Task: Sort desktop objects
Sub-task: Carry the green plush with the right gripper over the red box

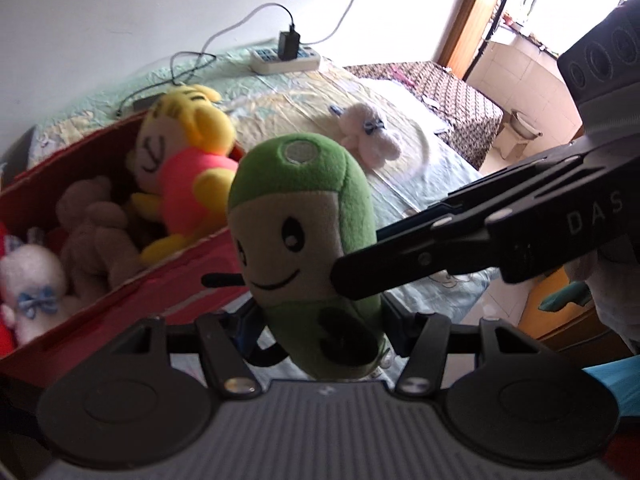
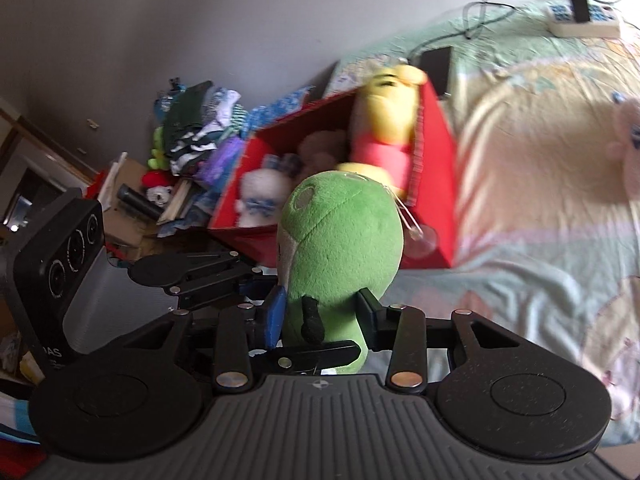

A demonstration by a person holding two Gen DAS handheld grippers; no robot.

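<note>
A green plush toy (image 1: 304, 248) with a cream smiling face and thin black limbs is held upright in the air above a bed, close to both cameras. The left gripper (image 1: 320, 320) is clenched around the toy's lower body, one finger on each side of it. The right gripper (image 2: 320, 316) also grasps the same toy low on its body, with a blue-padded finger (image 2: 274, 316) pressed to one side and a black finger to the other; from the left wrist view its dark arm crosses in from the right and meets the toy's side. Just behind the toy sits an open red box (image 1: 168, 280) on the bed (image 1: 432, 184), which is covered by a pale patterned sheet. Inside the box lie a yellow plush in a pink shirt (image 1: 188, 172), a brown plush bear (image 1: 96, 228) and a white plush with a blue bow (image 1: 32, 280). Farther back on the bed, well apart from the box, lies a small pale pink plush (image 1: 370, 136). Near the wall, a white power strip (image 1: 286, 60) with a black charger plugged into it rests on the sheet. In the right wrist view, a pile of clothes (image 2: 196, 128) and clutter sits beside the bed.
</note>
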